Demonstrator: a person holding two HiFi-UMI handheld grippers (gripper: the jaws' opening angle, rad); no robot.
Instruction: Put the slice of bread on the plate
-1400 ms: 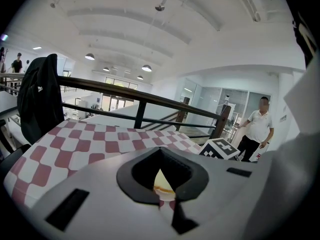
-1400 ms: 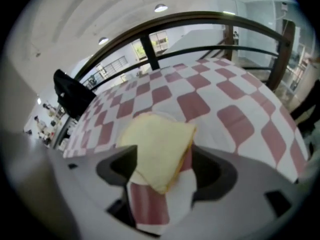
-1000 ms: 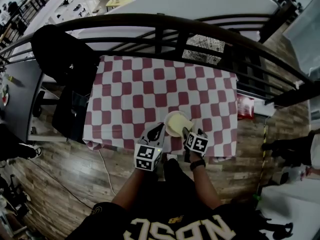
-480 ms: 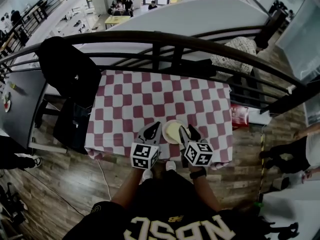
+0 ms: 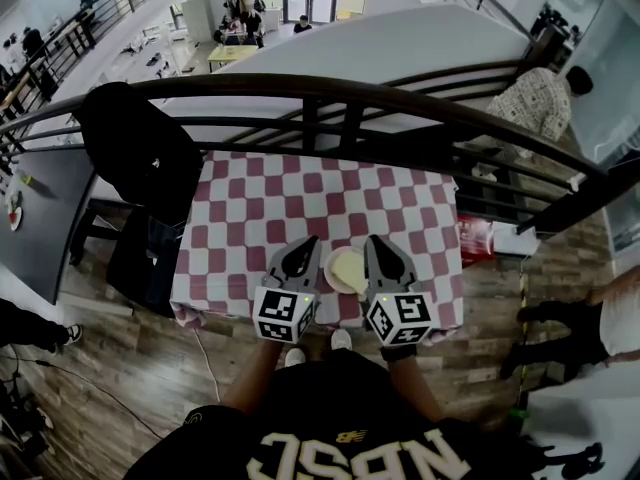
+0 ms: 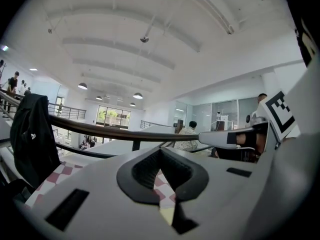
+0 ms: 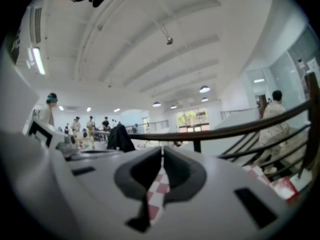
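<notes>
Head view: checkered tablecloth [image 5: 300,203] on table behind dark railing [image 5: 320,90]. White plate [image 5: 331,271] near table's front edge, pale bread slice [image 5: 350,266] lying on it. 2 grippers held above table edge, plate between them. Left gripper [image 5: 311,240] clenched, jaws together, nothing between. Right gripper [image 5: 372,239] likewise clenched and empty. Black jacket [image 5: 140,148] draped over chair at left.

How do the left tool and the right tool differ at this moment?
The left tool hangs left of the plate; the right tool hangs right of it. In its own view, the left tool's jaw gap shows a pale yellow patch; the right tool's shows only the checked cloth. Both are shut, holding nothing, above the table's near edge.
</notes>
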